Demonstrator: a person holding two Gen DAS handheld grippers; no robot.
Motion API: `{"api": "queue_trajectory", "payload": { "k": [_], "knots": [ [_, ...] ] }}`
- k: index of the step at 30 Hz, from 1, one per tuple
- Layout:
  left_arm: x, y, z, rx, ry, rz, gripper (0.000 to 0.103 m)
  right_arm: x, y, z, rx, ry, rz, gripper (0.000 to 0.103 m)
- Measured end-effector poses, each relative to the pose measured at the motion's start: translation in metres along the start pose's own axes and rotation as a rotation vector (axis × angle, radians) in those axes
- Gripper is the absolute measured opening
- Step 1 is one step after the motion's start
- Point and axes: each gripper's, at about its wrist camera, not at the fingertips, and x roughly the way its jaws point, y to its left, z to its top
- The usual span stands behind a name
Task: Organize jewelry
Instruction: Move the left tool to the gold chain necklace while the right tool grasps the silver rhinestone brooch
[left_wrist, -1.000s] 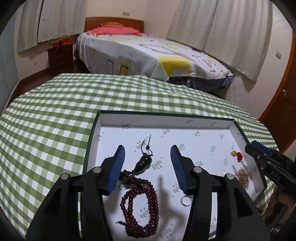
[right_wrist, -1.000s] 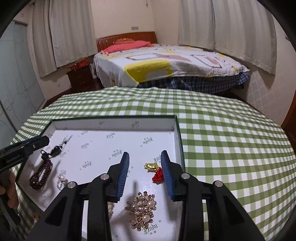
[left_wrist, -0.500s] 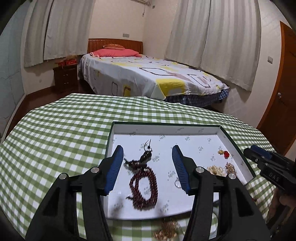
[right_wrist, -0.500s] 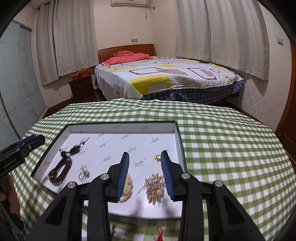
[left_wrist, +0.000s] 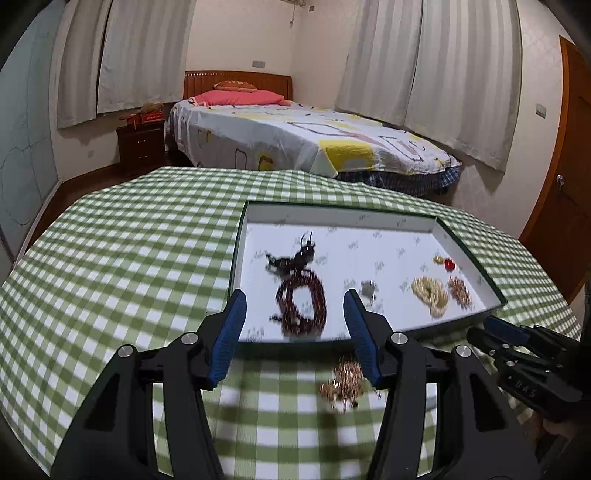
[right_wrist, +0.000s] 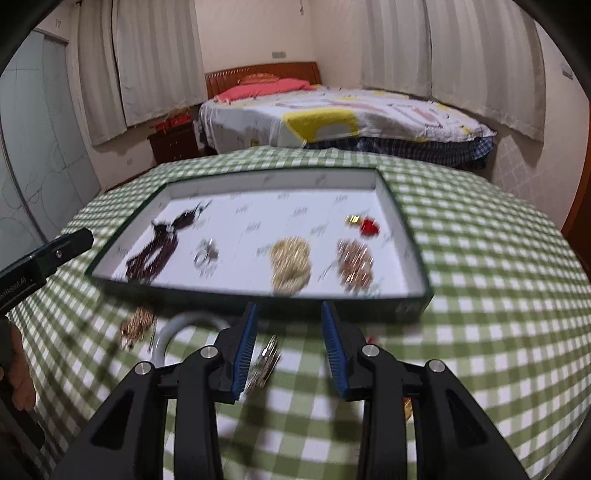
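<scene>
Stretching under everything is the table (left_wrist: 122, 266), covered in a green and white checked cloth, with a bed (left_wrist: 295, 140) and pale curtains (left_wrist: 443, 74) beyond it. On the cloth sits a shallow tray (left_wrist: 469, 254), dark green outside and white inside, which holds most of the jewelry.

Inside the tray, toward its left end, lies a dark red bead bracelet (left_wrist: 301, 308) with a dark tassel piece (left_wrist: 299, 256) at its far end. Next along is a small silver ring (right_wrist: 207, 254), then a coil of cream pearls (right_wrist: 290, 260), then a rose-gold beaded piece (right_wrist: 354, 260) near the right wall. Just behind that one sit a small gold charm (right_wrist: 352, 219) and a red charm (right_wrist: 369, 226), touching or nearly so.

Outside the tray, on the cloth just before its near wall, rests a blurred rose-gold cluster (left_wrist: 343, 380). A white hoop (right_wrist: 184, 326) lies beside it, and a silvery piece (right_wrist: 266, 363) shows by one finger of my right claw; it is too smeared to name.

My left claw (left_wrist: 295, 332) hangs above the tray's near edge, its blue-padded fingers spread wide and holding nothing. My right claw (right_wrist: 290, 345) hovers over the cloth in front of the tray, also spread and empty between the pads. Each claw shows at the edge of the other's view.
</scene>
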Motion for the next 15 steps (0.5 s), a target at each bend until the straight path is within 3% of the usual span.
{"api": "queue_trajectory", "payload": {
  "k": [9, 15],
  "knots": [
    [-0.007, 0.003, -0.022, -0.004, 0.04, 0.002, 0.054, 0.009, 0.009, -0.014, -0.013, 0.077, 0.008, 0.036],
    [-0.006, 0.002, -0.027, -0.002, 0.055, -0.005, 0.054, 0.01, 0.011, -0.017, -0.027, 0.098, 0.013, 0.026]
  ]
}}
